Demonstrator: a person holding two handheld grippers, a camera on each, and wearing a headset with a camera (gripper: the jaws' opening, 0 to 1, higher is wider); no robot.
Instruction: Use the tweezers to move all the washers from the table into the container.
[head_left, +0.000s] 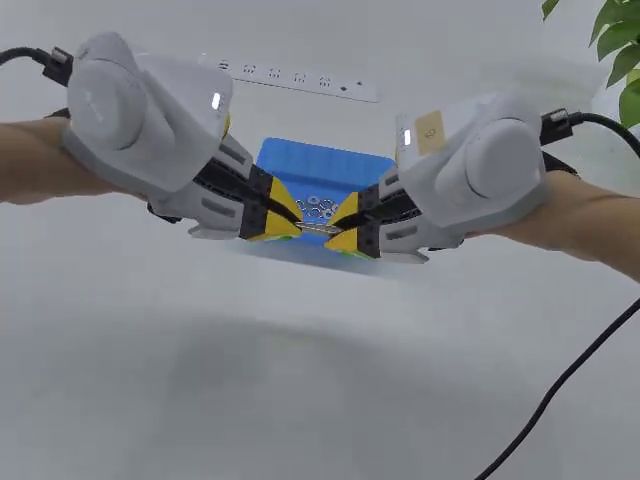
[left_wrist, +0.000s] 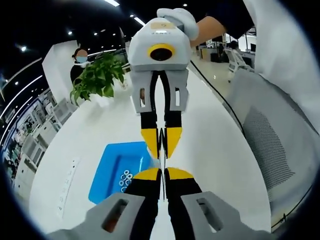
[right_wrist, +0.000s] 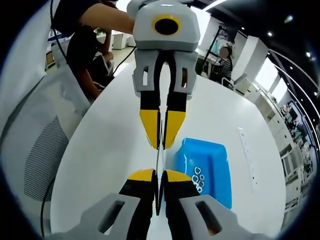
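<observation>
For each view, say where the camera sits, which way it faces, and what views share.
Head view: above, looking down on left gripper and right gripper; forearms show.
Left gripper view: along its jaws toward right gripper.
Right gripper view: along its jaws toward left gripper.
Shared: tweezers pinched between both, blue container with washers.

Two tools are seen, the left tool and the right tool. One pair of tweezers is counted, with one blue container, one power strip and one plant. The washers are clustered too tightly for an exact count; at least six are made out.
</observation>
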